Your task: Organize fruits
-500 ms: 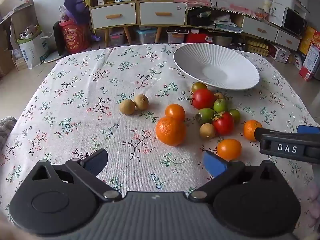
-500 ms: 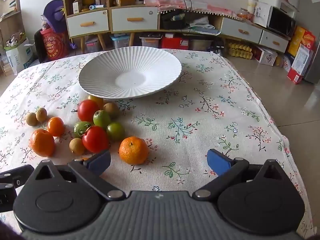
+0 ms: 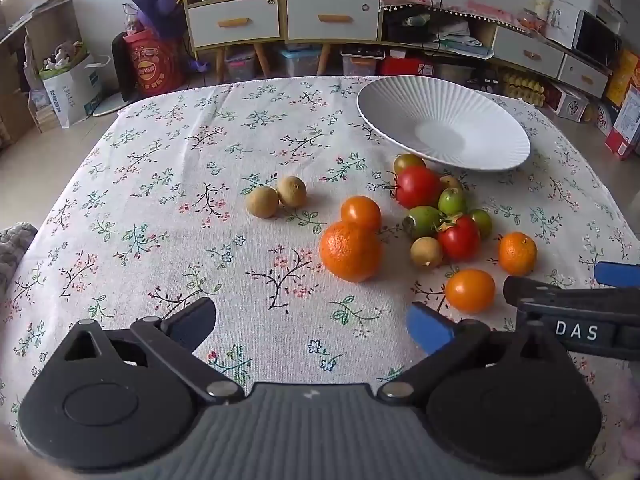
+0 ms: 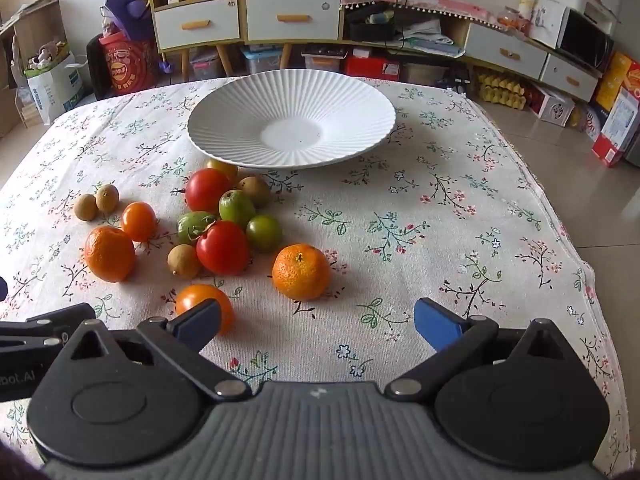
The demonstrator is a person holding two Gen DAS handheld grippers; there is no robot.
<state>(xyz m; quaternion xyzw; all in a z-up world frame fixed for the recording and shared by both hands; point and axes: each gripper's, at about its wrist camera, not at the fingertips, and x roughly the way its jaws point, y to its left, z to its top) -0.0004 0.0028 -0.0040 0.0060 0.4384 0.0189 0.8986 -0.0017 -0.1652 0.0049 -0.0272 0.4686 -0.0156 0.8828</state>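
Both claws spread wide and empty: left claw [image 3: 310, 322] tilted down before the big orange [image 3: 351, 251], right claw [image 4: 316, 322] before another orange [image 4: 301, 272]. Fruits [image 4: 222, 220] all loose on the tabletop [image 4: 440, 216], clustered just beside the white plate [image 4: 292, 118], bare, likely the destination.

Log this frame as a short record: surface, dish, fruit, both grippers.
surface: floral-print tablecloth
dish: white ribbed ceramic plate, nothing in it
fruit: loose on the cloth beside the plate, none in it; includes a dimpled orange mandarin and a glossy red tomato
left gripper: fingers wide apart, nothing between them
right gripper: fingers wide apart, nothing between them
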